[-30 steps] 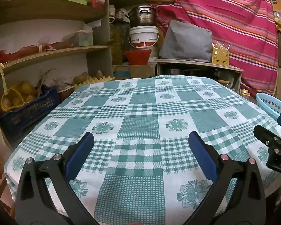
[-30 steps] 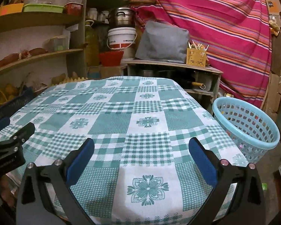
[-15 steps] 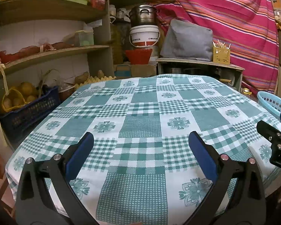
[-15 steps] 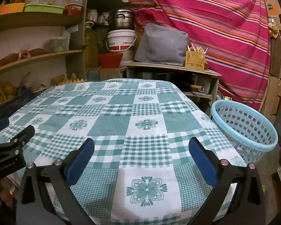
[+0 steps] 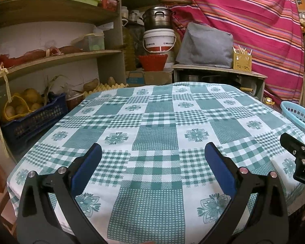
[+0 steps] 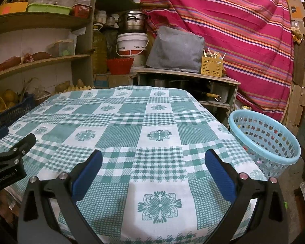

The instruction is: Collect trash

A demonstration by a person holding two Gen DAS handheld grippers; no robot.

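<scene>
A light blue perforated basket [image 6: 266, 140] stands on the floor off the table's right side, with small coloured bits showing through its holes; its rim [image 5: 294, 113] peeks in at the right of the left wrist view. The table [image 5: 156, 134] wears a green-and-white checked cloth [image 6: 122, 134] with no loose item on it. My left gripper [image 5: 152, 160] hovers open over the near edge, nothing between its blue pads. My right gripper [image 6: 152, 162] is open too, near the table's right front corner. Each gripper shows at the other view's edge.
Shelves [image 5: 50, 59] with potatoes, a blue crate [image 5: 30, 122] and boxes line the left. Behind the table stand a wooden cabinet [image 6: 189, 77], a white bucket [image 5: 159, 40], a steel pot, a grey bag [image 6: 177, 50] and a striped red curtain [image 6: 233, 30].
Both grippers have drawn back and risen slightly, so the table appears a little farther and lower. Both stay open and empty.
</scene>
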